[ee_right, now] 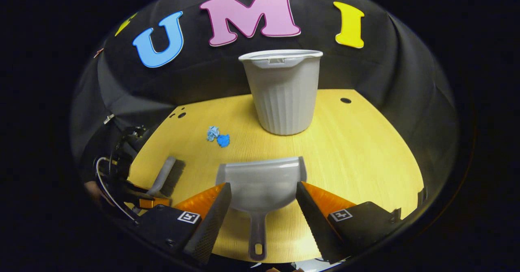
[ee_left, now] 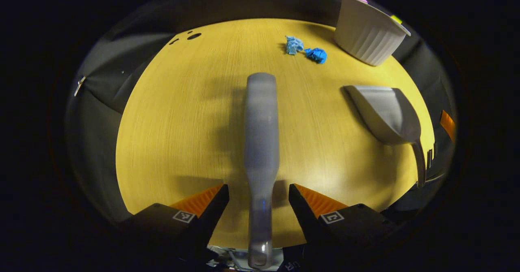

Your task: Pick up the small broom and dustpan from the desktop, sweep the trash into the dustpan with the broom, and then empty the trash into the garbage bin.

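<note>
The grey broom (ee_left: 261, 142) lies on the yellow desktop (ee_left: 178, 134), its handle running back between the fingers of my left gripper (ee_left: 258, 193). That gripper is open, with a gap on each side of the handle. The grey dustpan (ee_right: 260, 180) lies flat between the spread fingers of my right gripper (ee_right: 262, 191), which is open, and the pan's handle (ee_right: 257, 235) points back toward the camera. Two crumpled blue paper wads (ee_left: 294, 44) (ee_left: 317, 55) sit beyond, near the white ribbed bin (ee_right: 284, 97). In the right gripper view the left gripper (ee_right: 138, 197) sits at the broom's (ee_right: 164, 178) near end.
The bin (ee_left: 369, 32) stands upright at the back of the desktop, just right of the wads (ee_right: 218, 137). The dustpan (ee_left: 386, 113) lies right of the broom. Small holes (ee_left: 193, 36) (ee_right: 345, 100) mark the far corners. Black cloth wall surrounds the table edge.
</note>
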Demonstrator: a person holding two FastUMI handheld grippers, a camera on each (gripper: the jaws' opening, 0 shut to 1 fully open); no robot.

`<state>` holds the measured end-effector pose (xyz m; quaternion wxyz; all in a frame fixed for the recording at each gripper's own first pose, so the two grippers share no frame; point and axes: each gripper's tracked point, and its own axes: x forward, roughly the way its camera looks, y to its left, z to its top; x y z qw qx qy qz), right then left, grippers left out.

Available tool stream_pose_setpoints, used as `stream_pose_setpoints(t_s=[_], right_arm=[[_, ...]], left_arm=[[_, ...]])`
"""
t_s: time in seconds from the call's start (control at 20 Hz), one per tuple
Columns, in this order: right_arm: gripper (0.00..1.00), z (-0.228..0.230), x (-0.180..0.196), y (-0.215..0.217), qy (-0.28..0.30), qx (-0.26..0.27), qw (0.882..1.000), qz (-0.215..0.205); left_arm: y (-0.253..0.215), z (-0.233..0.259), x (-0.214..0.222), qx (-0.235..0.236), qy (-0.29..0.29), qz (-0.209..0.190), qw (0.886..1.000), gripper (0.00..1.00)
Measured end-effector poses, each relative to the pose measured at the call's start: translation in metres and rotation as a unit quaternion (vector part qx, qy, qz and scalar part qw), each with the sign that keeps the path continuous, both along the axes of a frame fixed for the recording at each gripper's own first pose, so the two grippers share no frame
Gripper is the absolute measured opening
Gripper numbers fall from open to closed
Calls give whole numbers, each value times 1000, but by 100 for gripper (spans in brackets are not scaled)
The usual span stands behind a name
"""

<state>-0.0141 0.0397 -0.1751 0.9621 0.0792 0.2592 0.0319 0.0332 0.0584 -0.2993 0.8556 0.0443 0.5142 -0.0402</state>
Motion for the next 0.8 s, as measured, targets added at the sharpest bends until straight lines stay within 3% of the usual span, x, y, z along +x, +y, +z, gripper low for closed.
stream_pose_setpoints(t_s=[0.2, 0.35, 0.4, 0.45, 0.55, 0.65, 0.8], right_arm=[[99, -20, -9, 3, 41, 24, 999, 5], [100, -30, -11, 11, 66, 35, 997, 14], [99, -33, -13, 15, 79, 42, 996, 20], [99, -40, -16, 19, 98, 51, 994, 23], [99, -48, -23, 28, 137, 80, 987, 24], [99, -53, -27, 31, 158, 82, 984, 23], [99, -72, -34, 26, 195, 45, 980, 19]], left_arm=[[-7, -4, 7, -13, 39, 5, 999, 92], [-9, -4, 5, -12, 50, 8, 999, 68], [-10, -6, 8, -12, 52, 7, 999, 66], [-8, -4, 5, -9, 59, 10, 998, 58], [-8, -4, 6, -14, 57, 26, 998, 30], [-9, -4, 7, -18, 48, 33, 998, 28], [-9, -1, 7, -39, 16, 23, 999, 25]])
